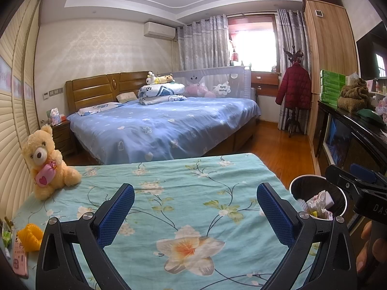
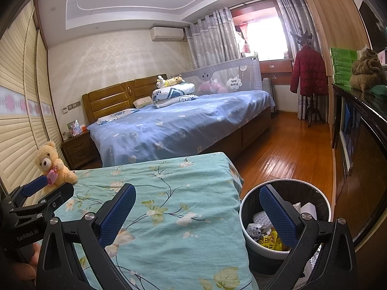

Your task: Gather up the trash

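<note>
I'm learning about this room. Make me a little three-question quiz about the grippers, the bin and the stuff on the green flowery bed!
1. True or false: the left gripper has its jaws clamped on a piece of trash.
2. Multiple choice: the trash bin stands A) on the flowery bed, B) on the floor beside that bed, C) on the blue bed.
3. Fill in: near the yellow net-like piece, at the bed's left edge by the teddy bear, lies a flat ____ packet.

Key:
1. False; both it and the right gripper are open and empty.
2. B; it already holds crumpled paper.
3. Pink.
</note>
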The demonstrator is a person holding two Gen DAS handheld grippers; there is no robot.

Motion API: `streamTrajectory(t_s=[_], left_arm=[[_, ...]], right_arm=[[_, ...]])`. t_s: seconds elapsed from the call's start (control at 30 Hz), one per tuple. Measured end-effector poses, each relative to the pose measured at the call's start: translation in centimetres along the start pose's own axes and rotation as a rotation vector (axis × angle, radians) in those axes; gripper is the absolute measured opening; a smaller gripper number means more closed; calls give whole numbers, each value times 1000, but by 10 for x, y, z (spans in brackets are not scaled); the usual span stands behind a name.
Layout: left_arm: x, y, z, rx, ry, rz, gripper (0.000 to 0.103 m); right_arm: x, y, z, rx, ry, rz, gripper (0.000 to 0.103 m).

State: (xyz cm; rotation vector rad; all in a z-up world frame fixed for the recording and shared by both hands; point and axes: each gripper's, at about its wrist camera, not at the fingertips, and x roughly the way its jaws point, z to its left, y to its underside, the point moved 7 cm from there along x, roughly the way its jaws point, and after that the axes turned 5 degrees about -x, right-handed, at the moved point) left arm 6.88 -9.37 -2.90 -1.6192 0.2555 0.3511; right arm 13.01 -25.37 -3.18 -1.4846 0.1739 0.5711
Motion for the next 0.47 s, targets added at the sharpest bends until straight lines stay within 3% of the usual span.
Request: streamTrajectory(t_s=[0.47], left_arm=[[3, 1, 1, -2, 8, 10, 102]], right_arm=[[0, 1, 2, 1, -2, 6, 103]])
